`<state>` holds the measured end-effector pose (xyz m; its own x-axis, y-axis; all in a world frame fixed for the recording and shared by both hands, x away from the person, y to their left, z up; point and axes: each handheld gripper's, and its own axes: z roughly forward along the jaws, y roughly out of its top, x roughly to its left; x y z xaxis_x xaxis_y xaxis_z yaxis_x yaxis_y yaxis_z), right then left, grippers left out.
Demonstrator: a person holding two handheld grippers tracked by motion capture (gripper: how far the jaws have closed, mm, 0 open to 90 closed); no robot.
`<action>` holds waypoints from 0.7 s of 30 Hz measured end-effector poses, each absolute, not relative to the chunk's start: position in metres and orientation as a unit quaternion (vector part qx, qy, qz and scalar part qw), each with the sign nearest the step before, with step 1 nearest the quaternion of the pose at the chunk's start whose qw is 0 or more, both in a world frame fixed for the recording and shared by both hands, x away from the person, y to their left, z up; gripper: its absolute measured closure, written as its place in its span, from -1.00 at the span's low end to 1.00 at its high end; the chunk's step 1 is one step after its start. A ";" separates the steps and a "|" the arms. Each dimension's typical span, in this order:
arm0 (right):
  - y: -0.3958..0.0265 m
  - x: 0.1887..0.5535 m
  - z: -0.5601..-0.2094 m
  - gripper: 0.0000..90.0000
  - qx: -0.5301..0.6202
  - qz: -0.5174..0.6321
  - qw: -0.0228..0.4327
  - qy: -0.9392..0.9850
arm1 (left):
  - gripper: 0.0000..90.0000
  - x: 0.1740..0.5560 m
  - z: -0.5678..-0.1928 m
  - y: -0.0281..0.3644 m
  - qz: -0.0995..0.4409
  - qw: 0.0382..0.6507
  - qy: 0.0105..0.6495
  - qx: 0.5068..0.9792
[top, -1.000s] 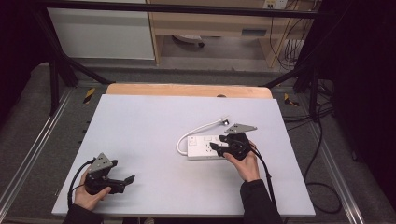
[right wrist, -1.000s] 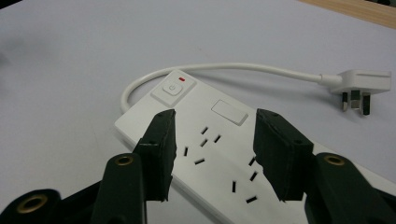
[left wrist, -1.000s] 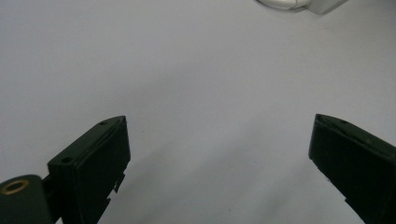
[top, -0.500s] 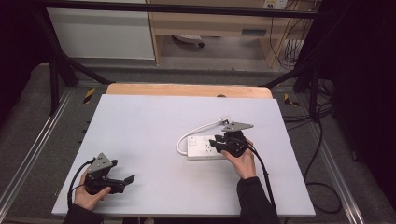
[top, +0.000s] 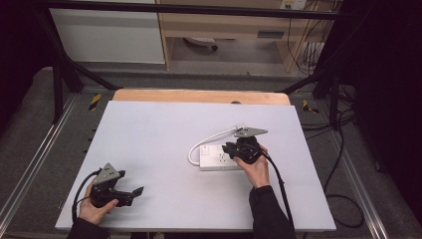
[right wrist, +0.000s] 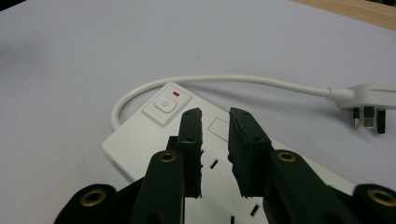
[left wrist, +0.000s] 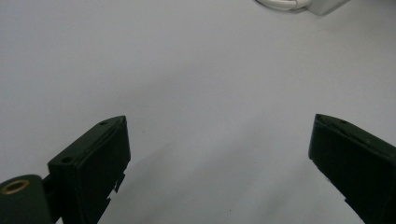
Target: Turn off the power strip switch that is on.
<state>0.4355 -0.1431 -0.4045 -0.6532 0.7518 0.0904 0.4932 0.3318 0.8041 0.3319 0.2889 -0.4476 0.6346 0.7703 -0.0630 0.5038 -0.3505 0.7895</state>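
Hovering over the white plastic power strip [top: 219,157], your right gripper [right wrist: 215,114] has its jaws drawn narrow with a slim gap between them and nothing in it, the tips just above the strip's top face beside the square power button [right wrist: 164,105] and its small red light. The strip lies flat on the pale grey table [top: 149,129], right of centre and nearer your side than the far wooden edge.

Expect the strip to be light, rigid and smooth, so it will probably slide on the table if you push it sideways rather than press straight down. If you mean to lift it, take it across its narrow width, on the long side walls, not on the glossy top. The button looks shallow and should need only a gentle touch.

The stiff white cable [right wrist: 233,80] loops out from the strip's left end and runs to the three-pin plug [right wrist: 366,105] lying loose on the far right side; it will likely drag and tug as the strip moves.

Your left gripper [left wrist: 219,140] sits well apart at the near left, jaws spread wide over bare table, holding nothing.
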 end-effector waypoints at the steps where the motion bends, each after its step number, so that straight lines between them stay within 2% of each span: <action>1: -0.143 0.436 -0.405 0.69 0.388 0.429 0.151 0.801 | -0.88 0.332 -0.448 0.289 0.162 0.411 0.395 0.806; 21: -0.143 0.453 -0.420 0.93 0.404 0.430 0.140 0.795 | -0.88 0.332 -0.448 0.289 0.163 0.410 0.396 0.805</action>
